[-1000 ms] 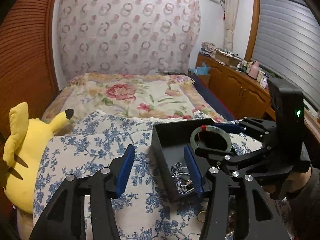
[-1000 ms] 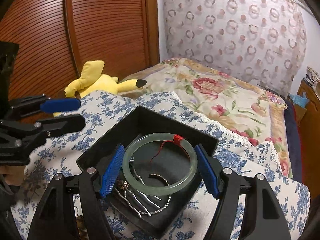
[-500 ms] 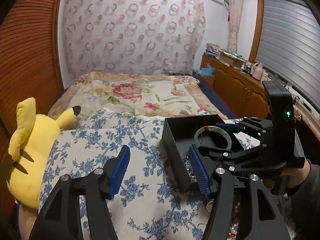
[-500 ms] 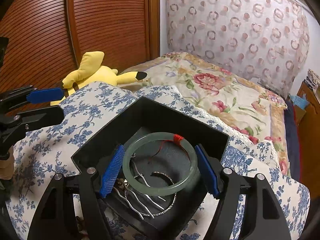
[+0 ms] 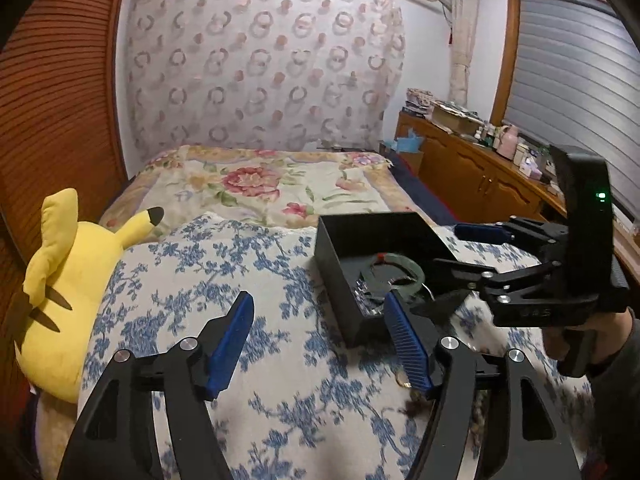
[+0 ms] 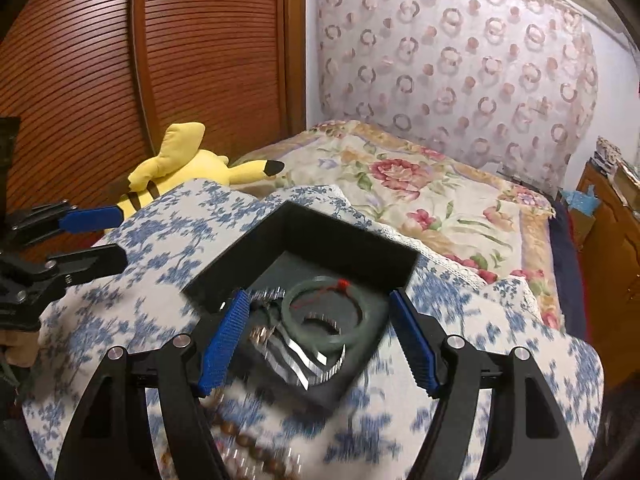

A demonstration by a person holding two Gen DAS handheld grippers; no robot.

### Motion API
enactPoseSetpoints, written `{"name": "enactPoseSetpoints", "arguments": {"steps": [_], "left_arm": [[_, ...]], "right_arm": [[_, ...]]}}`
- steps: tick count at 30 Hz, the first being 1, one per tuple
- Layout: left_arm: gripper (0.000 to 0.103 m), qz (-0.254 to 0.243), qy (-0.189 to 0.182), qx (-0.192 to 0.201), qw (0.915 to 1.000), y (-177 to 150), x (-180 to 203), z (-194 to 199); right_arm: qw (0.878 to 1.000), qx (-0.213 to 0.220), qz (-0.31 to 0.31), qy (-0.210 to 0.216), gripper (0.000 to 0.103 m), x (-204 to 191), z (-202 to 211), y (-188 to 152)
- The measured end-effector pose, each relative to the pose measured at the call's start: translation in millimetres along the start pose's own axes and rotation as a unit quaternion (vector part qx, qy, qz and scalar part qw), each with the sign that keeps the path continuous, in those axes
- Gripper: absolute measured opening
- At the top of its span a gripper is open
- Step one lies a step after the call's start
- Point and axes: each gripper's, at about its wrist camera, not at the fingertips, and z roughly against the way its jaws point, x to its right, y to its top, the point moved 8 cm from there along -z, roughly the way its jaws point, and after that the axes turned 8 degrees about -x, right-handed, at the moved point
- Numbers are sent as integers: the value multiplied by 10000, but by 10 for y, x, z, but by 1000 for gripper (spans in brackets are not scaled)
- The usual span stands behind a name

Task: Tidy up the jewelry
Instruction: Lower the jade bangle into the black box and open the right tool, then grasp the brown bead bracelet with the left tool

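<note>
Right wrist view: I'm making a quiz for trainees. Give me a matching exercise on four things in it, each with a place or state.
Things:
1. green bangle
2. yellow plush toy
3. wooden bead string
4. right hand-held gripper

Places or states:
A. by the wooden sliding door
B. open, holding nothing
C. inside the black box
D. on the blue floral cloth, outside the box

Pairs: 1-C, 2-A, 3-D, 4-B

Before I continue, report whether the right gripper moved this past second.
Yes. The right gripper has drawn back from the black box; the jade bangle lies ahead of its pads.
</note>
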Motion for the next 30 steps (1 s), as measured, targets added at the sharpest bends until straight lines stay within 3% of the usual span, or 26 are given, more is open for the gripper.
{"name": "enactPoseSetpoints", "arguments": {"steps": [10,20,25,30], "left_arm": [[66,-176,-197,-189,9995,-427,274,103],[66,-306,-437,-529,9972,-755,565,41],[66,-331,-584,-697,9953,-838,703,-46],[55,-343,-760,-871,9927,-827,866,-138]], "right_arm": [[9993,-101,-327,-151,74,-23,384,-649],[9970,-219,-740,-87,57,-74,576,-1305],[9957,-219,-900,-50,55,-106,663,-1552],[9948,-153,-1006,24,55,-174,783,-1661]]}}
